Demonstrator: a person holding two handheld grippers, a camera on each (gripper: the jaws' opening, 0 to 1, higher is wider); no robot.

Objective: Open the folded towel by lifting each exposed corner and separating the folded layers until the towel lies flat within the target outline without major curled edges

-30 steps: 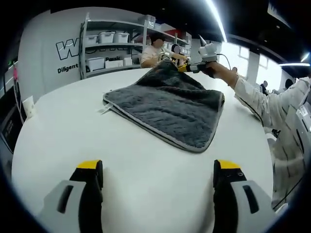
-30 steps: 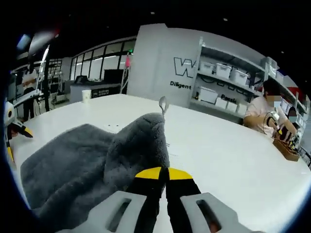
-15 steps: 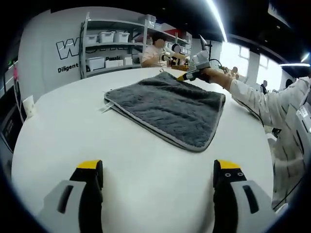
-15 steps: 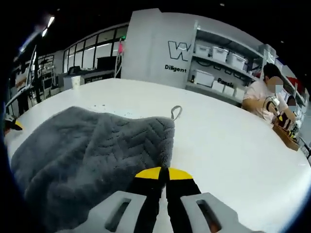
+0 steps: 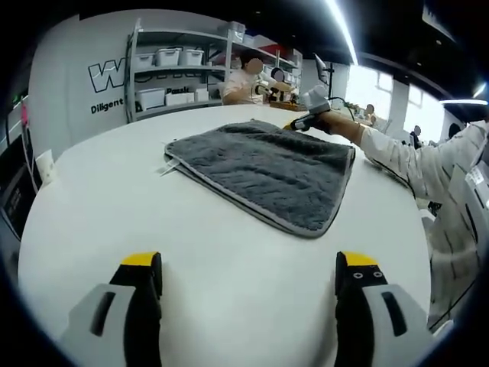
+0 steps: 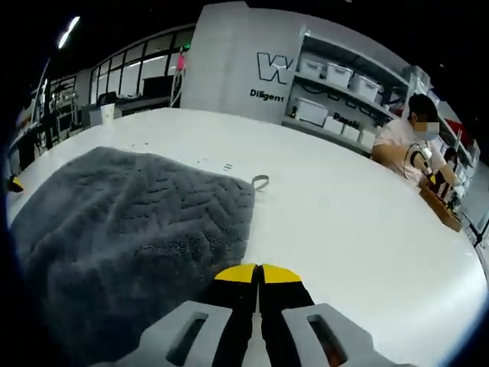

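The towel (image 5: 263,168) lies nearly flat mid-table (image 5: 99,222), apparently unfolded; no outline is visible. The right gripper (image 6: 258,272) pinches its edge; the left gripper (image 5: 248,264), near the towel, gapes wide

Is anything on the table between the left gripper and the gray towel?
Nothing visible is. Bare white table lies between the left gripper, its jaws open, and the near edge of the gray towel. The right gripper sits at the towel's far corner, beyond that stretch.
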